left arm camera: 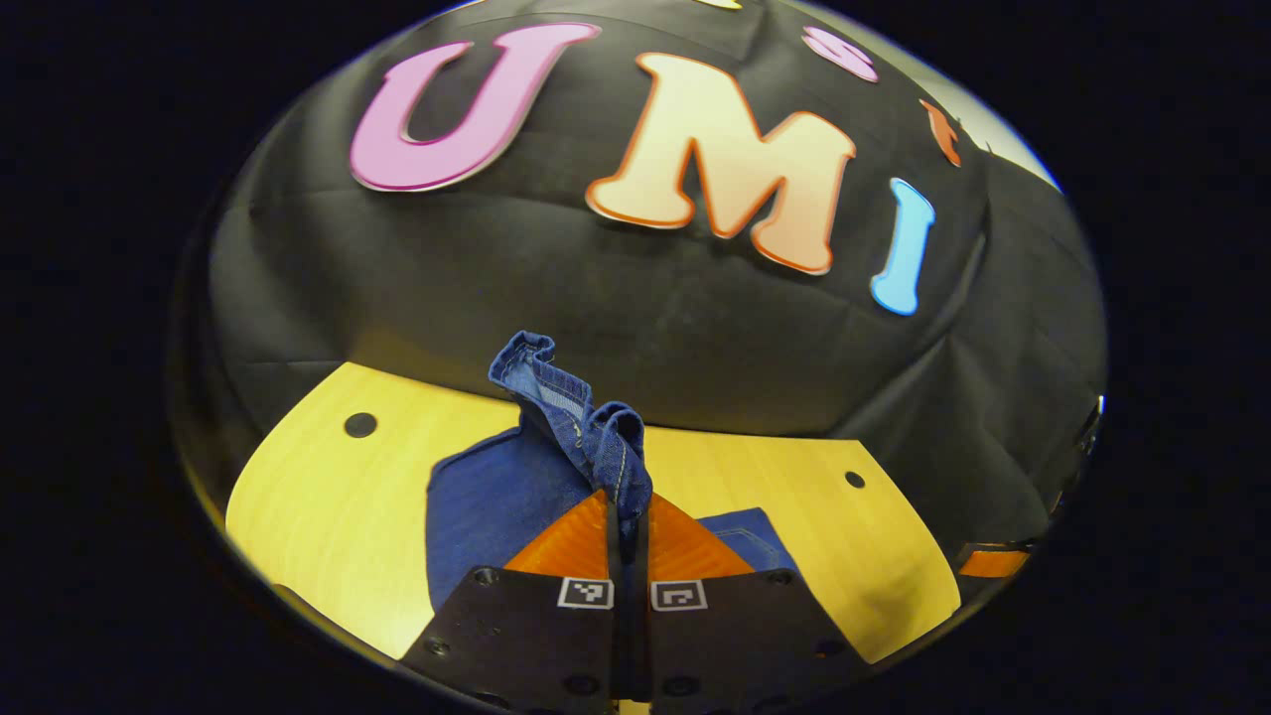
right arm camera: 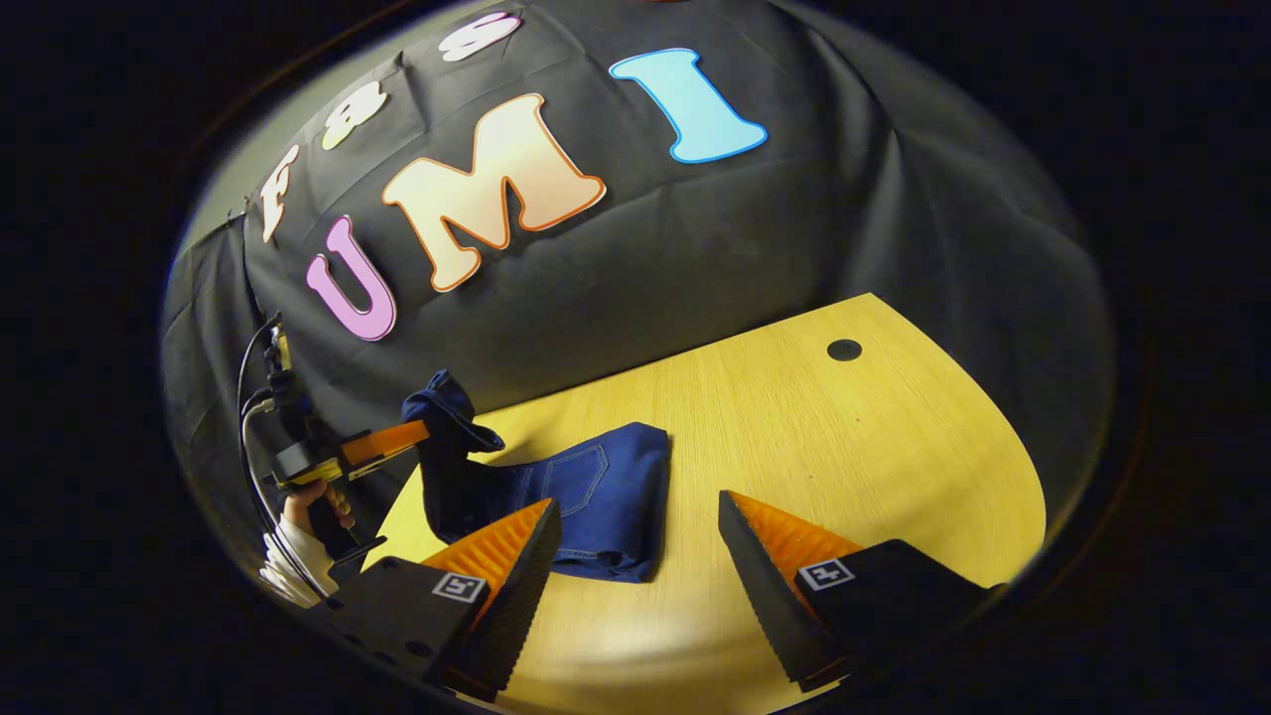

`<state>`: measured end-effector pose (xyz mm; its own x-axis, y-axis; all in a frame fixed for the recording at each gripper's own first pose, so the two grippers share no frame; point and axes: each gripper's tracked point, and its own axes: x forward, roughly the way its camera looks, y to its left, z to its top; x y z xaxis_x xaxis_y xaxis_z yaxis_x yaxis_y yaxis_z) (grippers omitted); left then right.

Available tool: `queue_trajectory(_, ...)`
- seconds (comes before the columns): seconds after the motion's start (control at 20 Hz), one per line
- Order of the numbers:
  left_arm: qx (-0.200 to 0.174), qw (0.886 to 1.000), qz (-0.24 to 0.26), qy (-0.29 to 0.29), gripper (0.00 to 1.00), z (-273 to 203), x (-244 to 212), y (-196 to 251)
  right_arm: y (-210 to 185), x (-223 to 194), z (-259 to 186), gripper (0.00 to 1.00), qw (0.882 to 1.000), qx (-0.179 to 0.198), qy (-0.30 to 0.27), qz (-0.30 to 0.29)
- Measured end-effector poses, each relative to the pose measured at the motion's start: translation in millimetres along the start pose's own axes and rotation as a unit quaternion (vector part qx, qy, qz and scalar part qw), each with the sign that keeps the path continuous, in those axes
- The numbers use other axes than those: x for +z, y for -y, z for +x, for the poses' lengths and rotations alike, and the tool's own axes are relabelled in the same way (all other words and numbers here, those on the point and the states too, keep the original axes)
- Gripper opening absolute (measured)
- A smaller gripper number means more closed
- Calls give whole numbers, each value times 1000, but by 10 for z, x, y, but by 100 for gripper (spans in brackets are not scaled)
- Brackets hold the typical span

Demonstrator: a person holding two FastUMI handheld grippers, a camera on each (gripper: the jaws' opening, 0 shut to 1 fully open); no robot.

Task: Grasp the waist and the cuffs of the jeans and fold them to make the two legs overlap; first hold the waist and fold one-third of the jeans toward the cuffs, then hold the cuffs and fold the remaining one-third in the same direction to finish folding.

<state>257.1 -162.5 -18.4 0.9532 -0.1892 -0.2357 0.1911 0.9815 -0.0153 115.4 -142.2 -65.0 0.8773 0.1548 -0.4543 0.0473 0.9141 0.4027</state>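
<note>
Left gripper view: left claw is clamped on a bunched edge of the jeans, fingers together with denim pinched between them and a ruffle of hem or waistband standing up past the tips. Can't tell which end of the garment it is. The rest of the jeans lies on the desk below, already in a compact bundle.

Right gripper view: right claw is apart, holding nothing, hovering over the desk just beside the near edge of the bundle. A back pocket faces up on the top layer.

Looks like a late fold, with one end lifted. To do it well:
- carry the lifted edge straight across the bundle, low, so the layer lands flat
- the right claw could pin or take the other corner of that edge; a single-point grip lets the cloth sag and twist
- release only once the edges line up

View differences: right gripper view gives the whole bundle outline, the pocket, and the left claw from the side with the hand and cables behind it. Left gripper view gives the pinch itself, close up, and how much cloth sits between the fingers.
</note>
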Motion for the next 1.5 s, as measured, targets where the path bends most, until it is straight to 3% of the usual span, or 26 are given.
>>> queue_trajectory(0.25, -27, 996, 81, -28, 0, 105, -329, 690, 209, -21, -58, 100, 1000, 6, -12, -15)
queue_trajectory(0.65, 10, 967, 230, -111, 0, 106, -1539, 964, 366, -38, -153, 98, 999, 15, -19, -32)
queue_trajectory(0.75, 19, 964, 239, -116, 0, 193, -1667, 922, 389, -54, -180, 98, 999, 12, -21, -40)
queue_trajectory(0.95, 13, 970, 207, -123, 4, 202, -1766, 887, 359, -16, -220, 98, 999, 8, -8, -45)
queue_trajectory(1.0, 12, 971, 197, -132, 9, 181, -1832, 881, 323, 12, -234, 98, 999, 8, -1, -41)
queue_trajectory(1.05, 6, 973, 183, -139, 24, 83, -1897, 890, 274, 22, -249, 98, 999, 9, 5, -37)
queue_trajectory(1.2, -7, 984, 144, -104, 86, -135, -1805, 902, 170, 49, -293, 98, 999, -4, 25, -42)
queue_trajectory(1.4, 27, 990, 127, -52, 89, -710, -1376, 617, -209, -12, -325, 98, 997, -6, 47, -64)
queue_trajectory(1.45, 41, 991, 122, -39, 84, -864, -1255, 487, -302, -32, -340, 98, 996, -6, 51, -69)
queue_trajectory(1.5, 56, 991, 115, -26, 89, -1023, -1141, 366, -417, -69, -349, 98, 996, -2, 53, -71)
